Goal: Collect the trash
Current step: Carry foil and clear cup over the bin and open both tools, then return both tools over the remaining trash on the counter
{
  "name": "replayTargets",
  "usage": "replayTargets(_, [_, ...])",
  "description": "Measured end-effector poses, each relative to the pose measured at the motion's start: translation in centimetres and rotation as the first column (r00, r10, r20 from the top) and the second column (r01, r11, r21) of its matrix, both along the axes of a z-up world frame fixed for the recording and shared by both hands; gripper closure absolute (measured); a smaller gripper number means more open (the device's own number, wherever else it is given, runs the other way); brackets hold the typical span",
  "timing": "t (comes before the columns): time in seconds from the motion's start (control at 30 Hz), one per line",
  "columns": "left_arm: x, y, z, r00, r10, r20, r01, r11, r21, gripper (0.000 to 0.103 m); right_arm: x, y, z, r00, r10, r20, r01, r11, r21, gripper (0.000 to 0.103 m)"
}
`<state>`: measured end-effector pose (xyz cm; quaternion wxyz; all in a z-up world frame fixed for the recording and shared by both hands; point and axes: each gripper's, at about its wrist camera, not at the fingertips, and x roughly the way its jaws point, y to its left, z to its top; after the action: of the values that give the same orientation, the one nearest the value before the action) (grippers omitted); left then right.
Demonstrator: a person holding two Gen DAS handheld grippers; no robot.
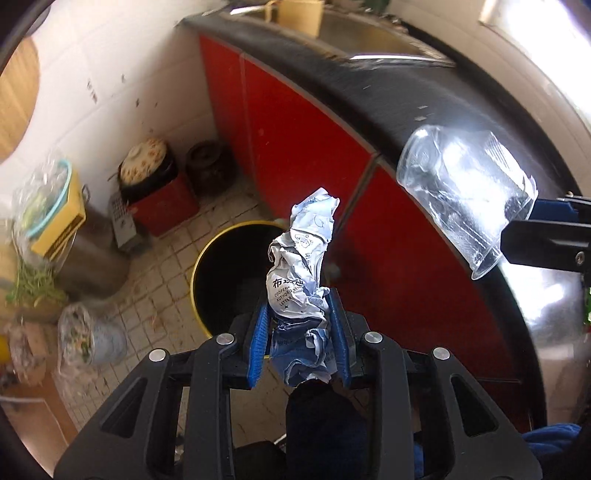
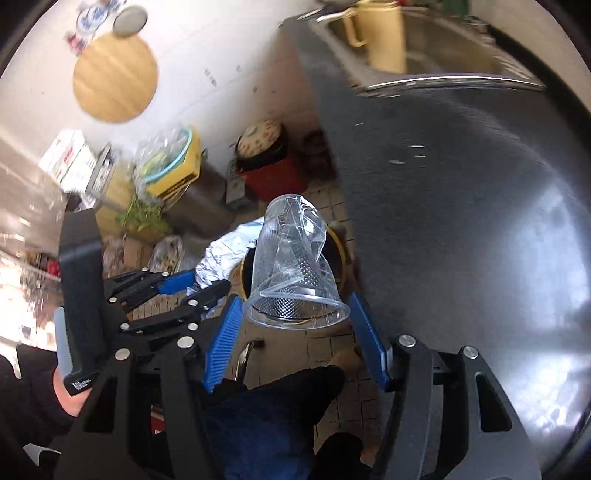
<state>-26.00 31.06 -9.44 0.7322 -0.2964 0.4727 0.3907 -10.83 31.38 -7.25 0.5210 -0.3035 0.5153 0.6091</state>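
Observation:
My left gripper (image 1: 299, 302) is shut on a crumpled white and blue wrapper (image 1: 301, 266), which sticks up past its blue pads. Below it on the tiled floor stands a round bin (image 1: 207, 258) with a yellow rim and a dark inside. My right gripper (image 2: 295, 300) is shut on a cracked clear plastic cup (image 2: 291, 258), its rim between the blue pads and its base pointing away. The bin's yellow rim (image 2: 341, 254) shows behind the cup. The left wrist view shows the cup (image 1: 465, 195) and right gripper (image 1: 517, 225) at the right edge. The right wrist view shows the left gripper (image 2: 207, 280) and wrapper (image 2: 225, 254).
A black countertop (image 1: 388, 110) over red cabinet doors (image 1: 295, 147) runs beside the bin, with a steel sink (image 2: 461, 48) and a yellow jug (image 2: 380, 33). Pots, a red box (image 1: 166, 206), a yellow box (image 1: 59, 229) and bags of greens crowd the floor by the wall.

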Motion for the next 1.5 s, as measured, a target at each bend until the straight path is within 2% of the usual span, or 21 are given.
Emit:
replayTargets(0.23, [-3.3,2.6,-4.9,0.997,0.079,0.004,-0.079,0.993,-0.088,0.073,-4.0,5.6,-4.6,0.998,0.058,0.000,-0.058,0.994,-0.093,0.044])
replayTargets(0.47, [-4.1,4.8,-6.5,0.996,0.091,0.025,-0.088,0.989,-0.117,0.073,-5.1,8.8,-6.4,0.997,0.074,0.024,-0.071,0.989,-0.130,0.041])
replayTargets(0.53, [-4.2,5.2,-6.7,0.996,0.084,0.022,-0.081,0.990,-0.117,0.071,-5.4,9.3,-6.6,0.996,0.078,0.035,-0.072,0.989,-0.132,0.037])
replayTargets(0.6, [-4.1,5.5,-7.1,0.997,0.080,0.015,-0.077,0.989,-0.122,0.066,-5.5,9.7,-7.0,0.996,0.084,0.034,-0.078,0.986,-0.146,0.035])
replayTargets(0.67, [-4.4,5.8,-7.6,0.997,0.082,0.003,-0.081,0.989,-0.122,0.047,-5.7,10.0,-7.3,0.995,0.085,0.045,-0.077,0.985,-0.155,0.034])
replayTargets(0.8, [-4.6,6.0,-7.8,0.997,0.083,0.002,-0.083,0.988,-0.128,0.041,-5.5,9.5,-7.0,0.996,0.075,0.040,-0.068,0.986,-0.153,0.028])
replayTargets(0.87, [-4.6,6.0,-7.5,0.997,0.077,-0.005,-0.077,0.990,-0.119,0.030,-5.0,9.0,-6.6,0.998,0.063,0.032,-0.058,0.987,-0.150,0.028])
replayTargets(0.97, [-3.9,5.6,-6.2,0.998,0.054,-0.017,-0.055,0.995,-0.085,0.017,-3.3,7.2,-4.6,0.999,0.024,0.038,-0.019,0.993,-0.120,0.027])
replayTargets(1.03, [-3.0,5.2,-4.8,1.000,0.025,-0.018,-0.026,0.998,-0.055,0.015,-1.7,5.6,-2.7,0.999,-0.023,0.046,0.027,0.996,-0.083,0.019])
replayTargets(1.13, [-0.8,4.6,-2.4,1.000,-0.027,-0.013,0.027,1.000,-0.016,0.011,1.4,2.2,0.6,0.990,-0.122,0.075,0.123,0.992,-0.015,0.017])
replayTargets(1.23, [2.7,3.4,0.6,0.994,-0.109,0.020,0.108,0.994,0.028,0.011,5.7,-2.7,3.9,0.955,-0.271,0.122,0.266,0.963,0.049,0.015])
replayTargets(1.3, [5.3,2.5,2.2,0.984,-0.172,0.038,0.170,0.984,0.055,0.010,8.7,-6.9,5.7,0.910,-0.390,0.140,0.381,0.920,0.086,0.015])
replayTargets(1.4, [10.7,-0.3,4.7,0.947,-0.312,0.071,0.306,0.948,0.088,0.010,12.7,-14.3,7.9,0.808,-0.567,0.158,0.552,0.823,0.131,0.015])
replayTargets(1.47, [15.0,-3.0,6.3,0.903,-0.422,0.085,0.413,0.905,0.103,0.010,14.6,-19.2,9.0,0.729,-0.665,0.162,0.645,0.747,0.161,0.015])
replayTargets(1.5, [16.5,-4.1,6.8,0.883,-0.460,0.095,0.450,0.887,0.106,0.010,15.6,-22.5,9.5,0.670,-0.722,0.173,0.699,0.692,0.178,0.015])
